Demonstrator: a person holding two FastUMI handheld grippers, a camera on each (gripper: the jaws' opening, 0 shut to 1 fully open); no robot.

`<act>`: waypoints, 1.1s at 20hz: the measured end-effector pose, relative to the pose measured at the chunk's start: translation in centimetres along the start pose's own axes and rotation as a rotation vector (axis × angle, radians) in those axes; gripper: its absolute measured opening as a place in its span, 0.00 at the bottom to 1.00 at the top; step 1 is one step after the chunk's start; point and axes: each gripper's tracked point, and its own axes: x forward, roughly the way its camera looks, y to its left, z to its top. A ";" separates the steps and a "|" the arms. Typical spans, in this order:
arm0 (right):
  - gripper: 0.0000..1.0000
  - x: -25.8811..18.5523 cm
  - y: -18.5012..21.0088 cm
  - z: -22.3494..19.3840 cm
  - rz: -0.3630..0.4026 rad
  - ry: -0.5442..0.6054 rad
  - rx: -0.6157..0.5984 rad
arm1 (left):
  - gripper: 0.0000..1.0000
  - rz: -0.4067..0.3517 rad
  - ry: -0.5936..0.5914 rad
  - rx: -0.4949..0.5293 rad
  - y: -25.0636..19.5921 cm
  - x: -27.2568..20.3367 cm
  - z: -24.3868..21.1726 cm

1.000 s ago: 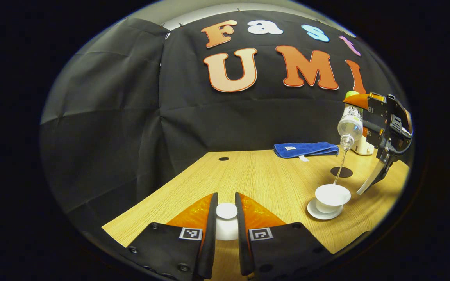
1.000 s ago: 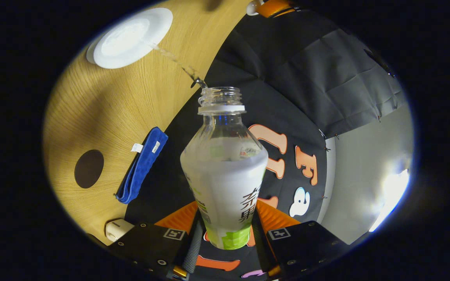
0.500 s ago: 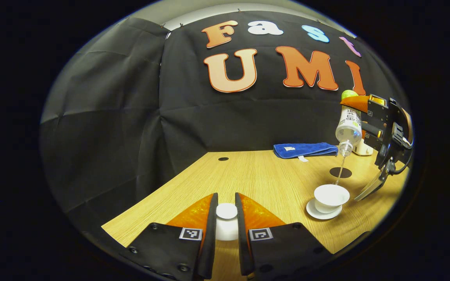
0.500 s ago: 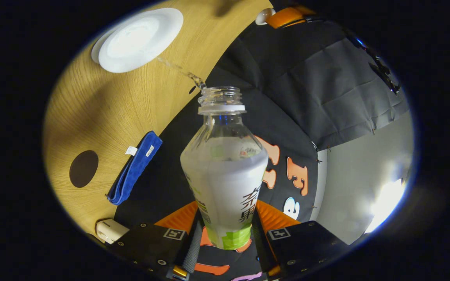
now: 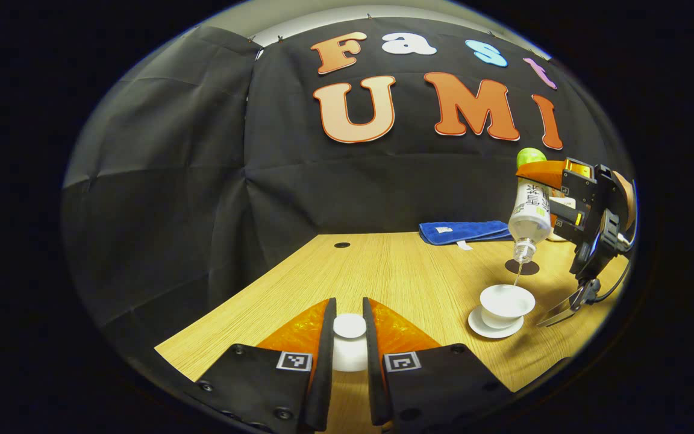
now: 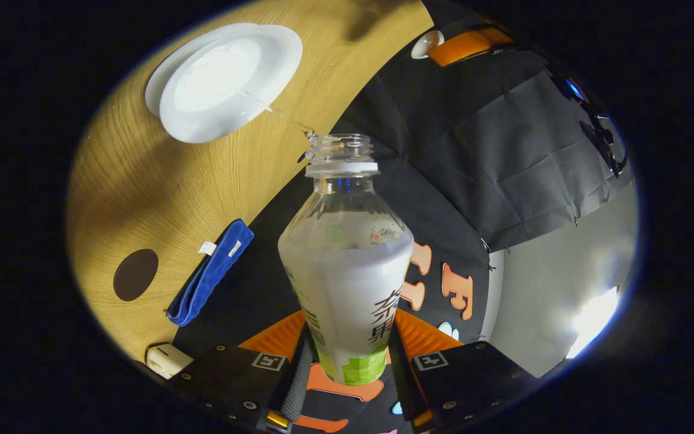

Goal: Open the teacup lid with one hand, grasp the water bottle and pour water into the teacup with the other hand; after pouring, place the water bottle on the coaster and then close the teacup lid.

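Note:
My left gripper (image 5: 349, 328) is shut on the white teacup lid (image 5: 349, 326), held low over the near part of the wooden table (image 5: 407, 271). At the right, the white teacup (image 5: 506, 301) stands uncovered on its saucer (image 5: 478, 323). Over it the water bottle (image 5: 529, 208) hangs mouth down, and a thin stream runs from it into the cup. In the right gripper view my right gripper (image 6: 347, 355) is shut on the water bottle (image 6: 347, 265) near its base, and water runs from its mouth to the teacup (image 6: 214, 72). The dark round coaster (image 5: 522, 266) lies behind the cup.
A folded blue cloth (image 5: 464, 231) lies along the table's back edge by the booth wall. A small white box (image 6: 168, 359) sits beyond the coaster (image 6: 135, 275). A small dark hole (image 5: 341, 245) marks the table's far left part.
The bottle and my right gripper have come lower and nearer the cup, and the stream has grown thinner. My left gripper holds still with the lid.

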 end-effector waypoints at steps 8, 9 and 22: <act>0.62 0.2 2.5 -0.1 0.097 -0.014 0.110 | 0.29 -0.017 -0.013 0.010 -1.4 0.2 0.3; 0.62 0.2 2.9 -0.3 0.106 -0.008 0.138 | 0.29 -0.029 -0.012 0.006 -1.8 0.1 0.4; 0.63 -2.5 8.6 -1.6 0.252 0.185 0.812 | 0.30 -0.066 -0.042 -0.011 -4.3 0.3 2.4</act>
